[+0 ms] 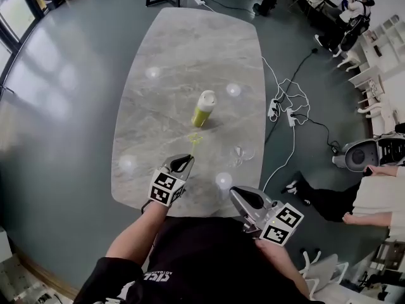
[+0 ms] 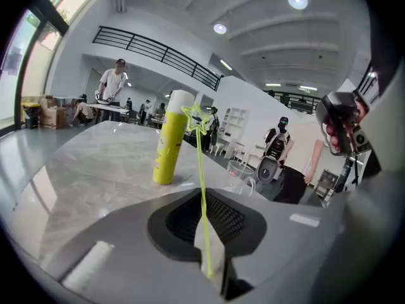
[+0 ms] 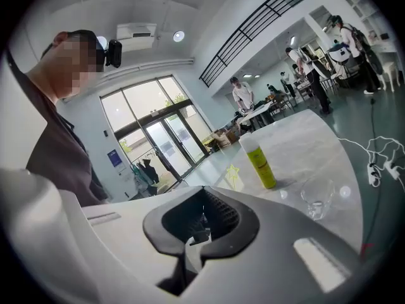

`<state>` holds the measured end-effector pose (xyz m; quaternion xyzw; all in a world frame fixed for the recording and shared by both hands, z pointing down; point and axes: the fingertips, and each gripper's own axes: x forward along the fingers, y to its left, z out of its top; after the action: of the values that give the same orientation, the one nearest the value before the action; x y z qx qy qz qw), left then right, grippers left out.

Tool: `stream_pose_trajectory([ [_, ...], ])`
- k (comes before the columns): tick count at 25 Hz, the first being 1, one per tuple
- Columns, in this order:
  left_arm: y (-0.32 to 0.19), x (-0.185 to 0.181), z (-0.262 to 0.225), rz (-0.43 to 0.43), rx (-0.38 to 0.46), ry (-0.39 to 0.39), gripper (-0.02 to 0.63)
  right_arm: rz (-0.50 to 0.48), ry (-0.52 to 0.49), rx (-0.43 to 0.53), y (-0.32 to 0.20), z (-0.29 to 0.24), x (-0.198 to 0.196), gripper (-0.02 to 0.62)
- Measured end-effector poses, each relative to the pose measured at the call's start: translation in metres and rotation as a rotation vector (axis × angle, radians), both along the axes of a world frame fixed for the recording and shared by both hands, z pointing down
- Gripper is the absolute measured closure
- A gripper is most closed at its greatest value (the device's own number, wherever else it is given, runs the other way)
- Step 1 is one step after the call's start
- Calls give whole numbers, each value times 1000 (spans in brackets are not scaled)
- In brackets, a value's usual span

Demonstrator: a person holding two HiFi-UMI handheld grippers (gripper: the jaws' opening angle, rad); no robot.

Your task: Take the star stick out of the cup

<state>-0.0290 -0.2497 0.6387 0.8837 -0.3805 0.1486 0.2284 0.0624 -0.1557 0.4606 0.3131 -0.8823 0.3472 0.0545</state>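
Note:
A thin yellow-green star stick (image 1: 192, 145) juts forward from my left gripper (image 1: 187, 159), which is shut on its lower end. In the left gripper view the stick (image 2: 202, 189) rises from the pinched jaws (image 2: 209, 261), its star tip level with the bottle's cap. The clear cup (image 1: 242, 152) stands on the marble table (image 1: 164, 56), right of the stick and apart from it; it also shows as the cup (image 2: 240, 177) and the cup (image 3: 316, 198). My right gripper (image 1: 238, 194) hovers at the table's near edge, shut with nothing in it (image 3: 193, 239).
A yellow-green bottle (image 1: 204, 108) with a white cap stands upright mid-table, beyond the star. White cables and a power strip (image 1: 278, 106) lie on the floor right of the table. A person (image 1: 373, 201) sits at the right, others farther back.

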Motion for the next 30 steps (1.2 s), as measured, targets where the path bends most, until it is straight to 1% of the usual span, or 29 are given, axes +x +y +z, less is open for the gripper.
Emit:
stream_pose_trajectory([
  [4, -7, -9, 8, -6, -14, -20, 588, -2, 14, -8, -2, -1, -5, 581],
  [10, -16, -13, 13, -27, -10, 7, 589, 6, 27, -27, -2, 10, -4, 581],
  [17, -14, -14, 15, -16, -11, -24, 588, 31, 29, -19, 7, 8, 1, 581],
  [21, -11, -12, 16, -12, -9, -35, 578, 49, 23, 2, 14, 4, 5, 581],
  [23, -11, -11, 12, -17, 1, -49, 529, 49, 22, 22, 17, -1, 9, 581],
  [24, -9, -10, 9, -20, 4, -53, 518, 51, 21, 33, 20, -4, 12, 581],
  [30, 13, -11, -17, -58, 28, -43, 534, 62, -5, 74, 43, -14, 31, 581],
])
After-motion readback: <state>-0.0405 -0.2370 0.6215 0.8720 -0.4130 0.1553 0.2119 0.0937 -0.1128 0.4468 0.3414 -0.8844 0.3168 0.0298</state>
